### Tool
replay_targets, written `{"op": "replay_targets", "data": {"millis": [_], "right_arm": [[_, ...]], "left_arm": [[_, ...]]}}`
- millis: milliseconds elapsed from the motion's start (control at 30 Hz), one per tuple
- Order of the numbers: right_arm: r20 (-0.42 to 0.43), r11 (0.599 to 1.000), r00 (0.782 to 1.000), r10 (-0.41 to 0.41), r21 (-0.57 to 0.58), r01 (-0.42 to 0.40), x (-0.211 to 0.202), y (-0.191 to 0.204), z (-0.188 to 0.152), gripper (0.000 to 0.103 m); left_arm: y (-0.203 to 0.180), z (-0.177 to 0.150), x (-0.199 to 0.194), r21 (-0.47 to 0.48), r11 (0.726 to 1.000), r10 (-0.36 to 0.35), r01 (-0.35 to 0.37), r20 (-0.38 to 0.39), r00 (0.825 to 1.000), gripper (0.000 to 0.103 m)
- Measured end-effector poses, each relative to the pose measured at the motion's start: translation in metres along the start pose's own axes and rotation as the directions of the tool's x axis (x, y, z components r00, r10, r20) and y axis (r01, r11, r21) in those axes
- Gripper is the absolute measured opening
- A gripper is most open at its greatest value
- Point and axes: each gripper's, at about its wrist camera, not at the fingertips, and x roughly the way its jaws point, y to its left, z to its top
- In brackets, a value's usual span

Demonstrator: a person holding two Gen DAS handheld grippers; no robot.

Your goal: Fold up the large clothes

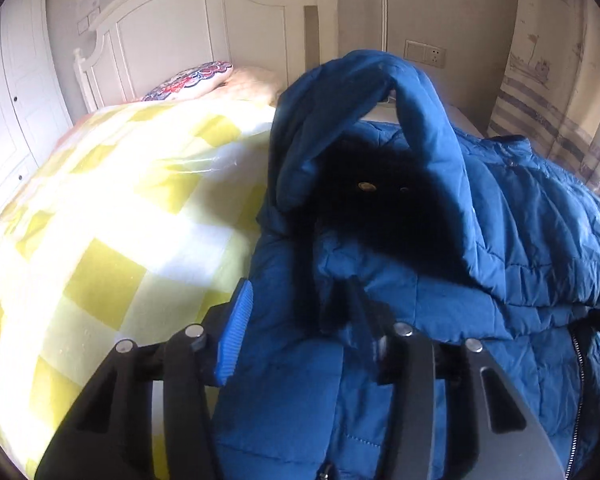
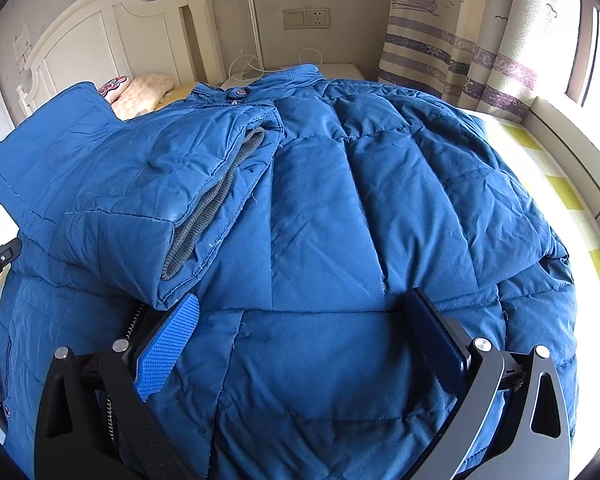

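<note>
Honestly nothing readable here. There's a paper notice point(image 2: 22, 45) stuck on the wall by the headboard, but its print is way too small, and the curtain point(image 2: 460, 56) has faded lettering I can't make out.

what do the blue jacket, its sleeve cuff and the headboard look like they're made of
Jacket: a thin woven synthetic shell, probably nylon or polyester, stitched into puffy padded panels with a faint sheen and fine creases. Sleeve cuff: grey ribbed knit, matte, with visible ridges along the edge. Headboard: looks like white-painted wood with raised panels and a turned post; smooth satin finish, though wood itself is a guess.
</note>
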Motion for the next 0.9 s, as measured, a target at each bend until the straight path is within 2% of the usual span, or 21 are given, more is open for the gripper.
{"op": "replay_targets", "data": {"millis": [67,133,200,300,400,467,533,600,733,833,867,900], "right_arm": [[0.029,1.0,1.0,0.006,0.017,-0.006,-0.006,-0.003,-0.001,0.098],[0.098,0.998,0.995,-0.003,0.068,-0.003,-0.023,-0.01,-0.005,0.098],[0.176,0.988,0.984,0.035,0.14,-0.06,-0.045,-0.017,-0.013,0.098],[0.22,0.948,0.95,0.222,0.181,-0.263,-0.063,-0.011,-0.019,0.096],[0.147,0.897,0.912,0.382,0.178,-0.404,-0.055,0.011,-0.018,0.074],[0.117,0.854,0.881,0.458,0.217,-0.472,-0.043,0.022,-0.015,0.069],[0.098,0.829,0.865,0.492,0.252,-0.5,-0.031,0.032,-0.011,0.064],[0.092,0.817,0.86,0.502,0.275,-0.507,-0.021,0.041,-0.007,0.061],[0.118,0.79,0.865,0.488,0.361,-0.495,-0.008,0.044,0.001,0.061],[0.128,0.748,0.86,0.494,0.442,-0.495,0.006,0.038,0.008,0.061],[0.139,0.746,0.861,0.49,0.444,-0.496,0.006,0.038,0.01,0.061],[0.148,0.761,0.867,0.476,0.425,-0.49,0.003,0.04,0.013,0.054]], "left_arm": [[-0.01,-0.001,0.002,0.056,0.998,0.026,-0.026,-0.003,1.0,0.031],[-0.015,-0.002,0.002,0.076,0.996,0.046,-0.046,0.0,0.999,0.029],[-0.007,-0.006,0.0,0.056,0.998,0.021,-0.021,-0.001,1.0,0.029],[0.005,-0.007,0.002,-0.004,0.999,-0.049,0.049,-0.011,0.999,0.03],[0.012,-0.007,0.001,-0.03,0.997,-0.072,0.072,-0.013,0.997,0.032],[0.016,-0.008,0.002,-0.046,0.996,-0.081,0.08,-0.013,0.997,0.035],[0.021,-0.008,0.003,-0.071,0.993,-0.096,0.095,-0.015,0.995,0.039],[0.023,-0.007,0.006,-0.095,0.99,-0.11,0.107,-0.017,0.994,0.044],[0.031,-0.007,0.01,-0.127,0.983,-0.134,0.13,-0.022,0.991,0.047],[0.03,-0.007,0.011,-0.124,0.984,-0.132,0.129,-0.022,0.991,0.047],[0.028,-0.006,0.011,-0.122,0.984,-0.131,0.127,-0.022,0.991,0.047],[0.029,-0.007,0.011,-0.122,0.984,-0.131,0.127,-0.022,0.991,0.047]]}}
